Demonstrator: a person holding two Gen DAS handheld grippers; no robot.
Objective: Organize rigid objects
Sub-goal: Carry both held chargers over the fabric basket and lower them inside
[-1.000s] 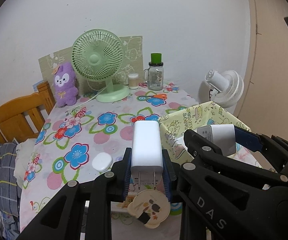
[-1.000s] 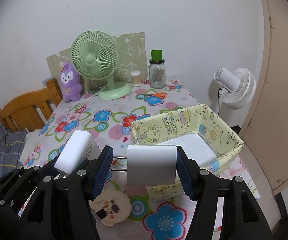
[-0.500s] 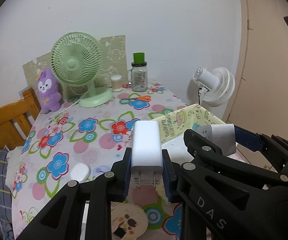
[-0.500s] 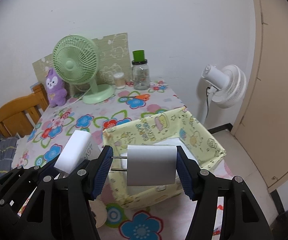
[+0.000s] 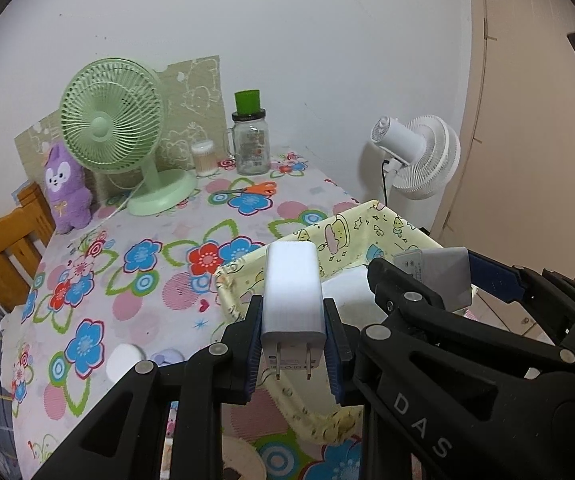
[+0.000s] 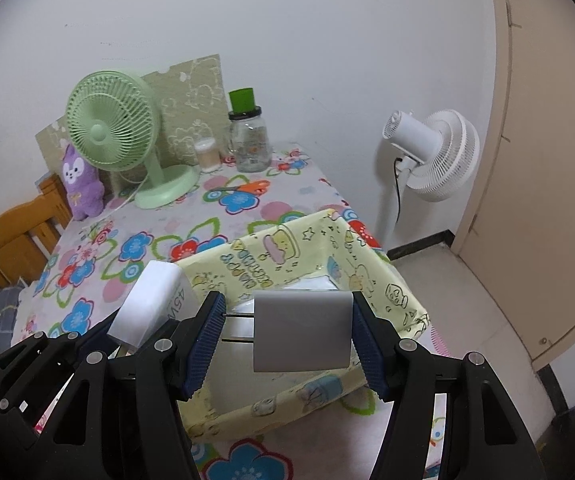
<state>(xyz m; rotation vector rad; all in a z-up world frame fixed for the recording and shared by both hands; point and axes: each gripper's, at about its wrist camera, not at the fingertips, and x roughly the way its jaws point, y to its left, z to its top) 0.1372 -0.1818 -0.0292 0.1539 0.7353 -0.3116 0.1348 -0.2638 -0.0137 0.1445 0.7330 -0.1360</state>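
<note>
The left gripper [image 5: 292, 354] is clamped on a white charger [image 5: 292, 300], prongs pointing at the camera, at the frame's lower centre, above the near-left wall of the yellow fabric basket [image 5: 361, 224]. The right gripper [image 6: 287, 344] is clamped on a grey adapter [image 6: 301, 334], its prongs against the left pad, over the basket's white-bottomed interior. Toward the upper left of the flowered tablecloth [image 5: 147, 280] stand a green fan [image 5: 113, 128], purple plush [image 5: 67, 188], jar [image 5: 251, 144] and orange scissors [image 5: 253, 189]. A white floor fan [image 6: 435, 154] stands at right.
</note>
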